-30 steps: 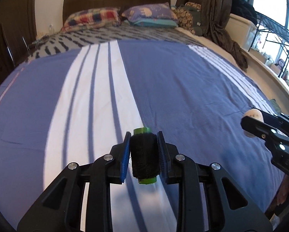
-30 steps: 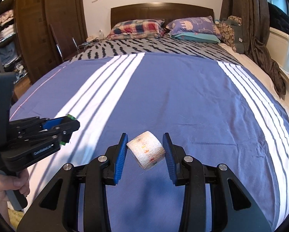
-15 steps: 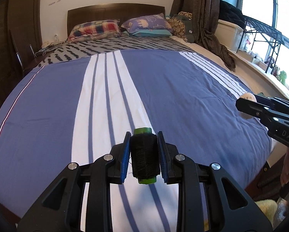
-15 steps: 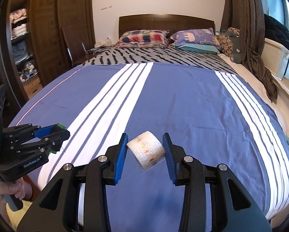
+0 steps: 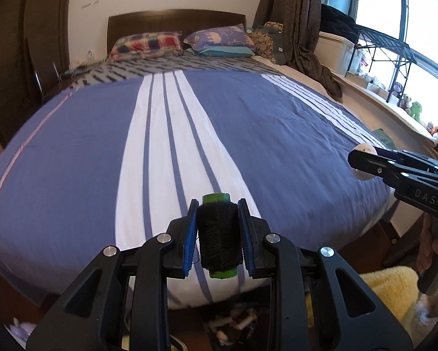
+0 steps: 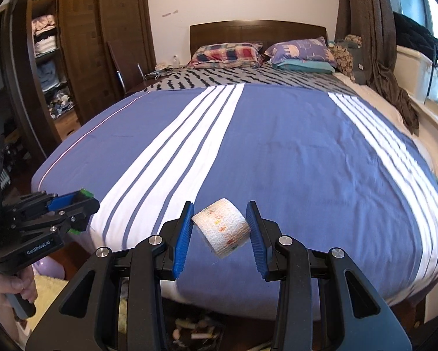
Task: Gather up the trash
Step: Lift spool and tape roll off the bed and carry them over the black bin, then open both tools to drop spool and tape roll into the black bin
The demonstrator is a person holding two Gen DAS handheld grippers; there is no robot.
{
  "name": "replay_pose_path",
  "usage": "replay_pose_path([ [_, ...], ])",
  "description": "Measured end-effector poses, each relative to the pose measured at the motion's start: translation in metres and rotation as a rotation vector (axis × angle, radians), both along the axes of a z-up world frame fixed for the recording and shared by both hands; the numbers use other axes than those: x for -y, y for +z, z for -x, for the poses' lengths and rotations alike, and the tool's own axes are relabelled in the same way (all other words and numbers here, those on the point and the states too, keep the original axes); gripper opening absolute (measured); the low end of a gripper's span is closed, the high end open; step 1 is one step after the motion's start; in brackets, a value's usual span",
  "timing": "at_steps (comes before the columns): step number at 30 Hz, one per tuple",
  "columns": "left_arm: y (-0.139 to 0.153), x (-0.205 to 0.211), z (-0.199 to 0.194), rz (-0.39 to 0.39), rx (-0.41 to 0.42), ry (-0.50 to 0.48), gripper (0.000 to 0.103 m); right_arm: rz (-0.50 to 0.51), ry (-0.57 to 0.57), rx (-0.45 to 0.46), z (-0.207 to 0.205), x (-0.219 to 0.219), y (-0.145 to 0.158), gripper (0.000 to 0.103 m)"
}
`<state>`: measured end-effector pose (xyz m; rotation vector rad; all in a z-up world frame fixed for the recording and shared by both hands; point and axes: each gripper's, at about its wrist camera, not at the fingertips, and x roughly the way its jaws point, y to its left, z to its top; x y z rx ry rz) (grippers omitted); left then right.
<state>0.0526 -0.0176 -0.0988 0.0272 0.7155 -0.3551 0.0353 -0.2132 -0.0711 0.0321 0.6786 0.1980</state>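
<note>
- Left gripper: blue ribbed pads closed on a spool of black thread, held above the foot edge of the bed.
- Spool: cylindrical, wound with fine matte thread on a green core; its long axis runs along the fingers, pointing toward the headboard, green ends protruding front and back.
- Right gripper: pads clamped on a roll of white bandage tape, also above the bed's foot edge.
- Roll: short, wide cylinder of crinkled woven fabric with small coloured marks; its axis lies tilted, skewed between the pads.
- Bed cover: smooth blue cloth with white stripes.
</note>
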Motion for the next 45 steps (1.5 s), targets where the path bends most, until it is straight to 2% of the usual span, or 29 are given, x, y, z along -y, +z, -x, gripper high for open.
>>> replay_pose_path([
  [10, -0.039, -0.006, 0.056, 0.016, -0.039, -0.045, 0.025, 0.003, 0.006, -0.052, 0.049, -0.008, -0.045, 0.038],
  [17, -0.09, -0.007, 0.074, -0.002, -0.121, -0.068, 0.025, -0.043, 0.03, -0.147, 0.064, -0.009, -0.093, 0.038],
  [24, -0.156, -0.01, 0.077, -0.018, -0.254, -0.063, 0.025, -0.041, 0.002, -0.246, 0.069, -0.016, -0.145, 0.038],
  [30, -0.2, -0.008, 0.069, -0.022, -0.342, -0.065, 0.025, -0.02, -0.03, -0.313, 0.067, -0.023, -0.185, 0.038],
  [36, -0.24, 0.0, 0.056, -0.04, -0.437, -0.075, 0.025, -0.04, -0.042, -0.402, 0.057, -0.032, -0.224, 0.038],
  [45, -0.286, 0.012, 0.047, -0.072, -0.573, -0.119, 0.025, -0.067, -0.022, -0.573, 0.04, -0.043, -0.281, 0.038],
])
